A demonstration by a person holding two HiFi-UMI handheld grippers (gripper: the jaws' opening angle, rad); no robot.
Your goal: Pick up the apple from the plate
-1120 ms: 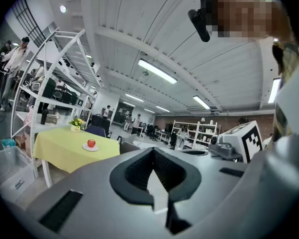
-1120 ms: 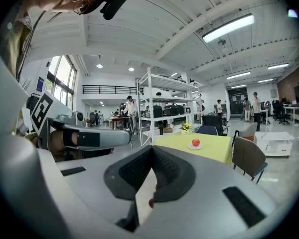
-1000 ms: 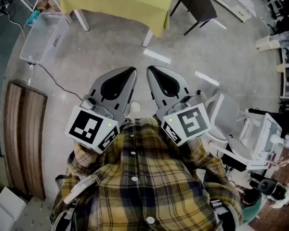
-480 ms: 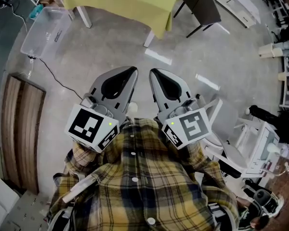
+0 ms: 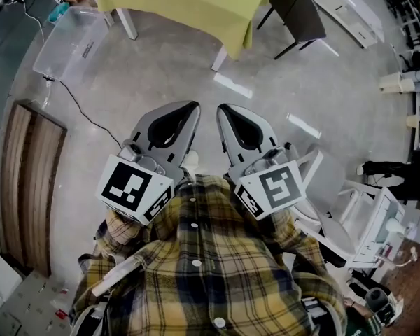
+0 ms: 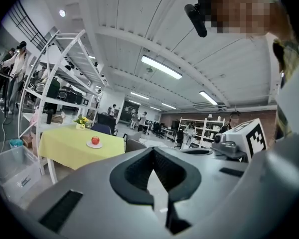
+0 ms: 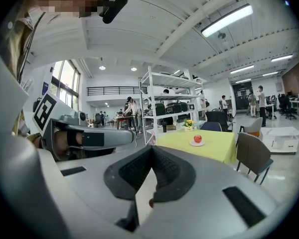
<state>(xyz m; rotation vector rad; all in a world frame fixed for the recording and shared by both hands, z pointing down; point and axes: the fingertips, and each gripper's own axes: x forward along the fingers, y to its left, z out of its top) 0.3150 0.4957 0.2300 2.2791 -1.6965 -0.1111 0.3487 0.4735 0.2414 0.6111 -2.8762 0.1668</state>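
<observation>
Concrete floor [image 5: 161, 68], with the yellow-clothed table [image 7: 209, 142] well ahead of both tools. Left gripper [image 5: 189, 110] and right gripper [image 5: 224, 110]: jaws fully together, nothing held. Plate [image 7: 197, 144] around mid-tabletop, apple [image 7: 198, 139] on it.

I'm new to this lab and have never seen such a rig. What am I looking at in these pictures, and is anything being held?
There is no robot: a person in a plaid shirt holds a hand-held grasping tool in each hand. The head view comes from a camera on their head, looking down on the left tool and right tool above the floor. The left and right gripper views come from a camera on each tool, looking along its jaws. Both tools are shut and hold nothing. Far across the room stands a table with a yellow-green cloth; on it a white plate carries a red apple, not yet reached.
</observation>
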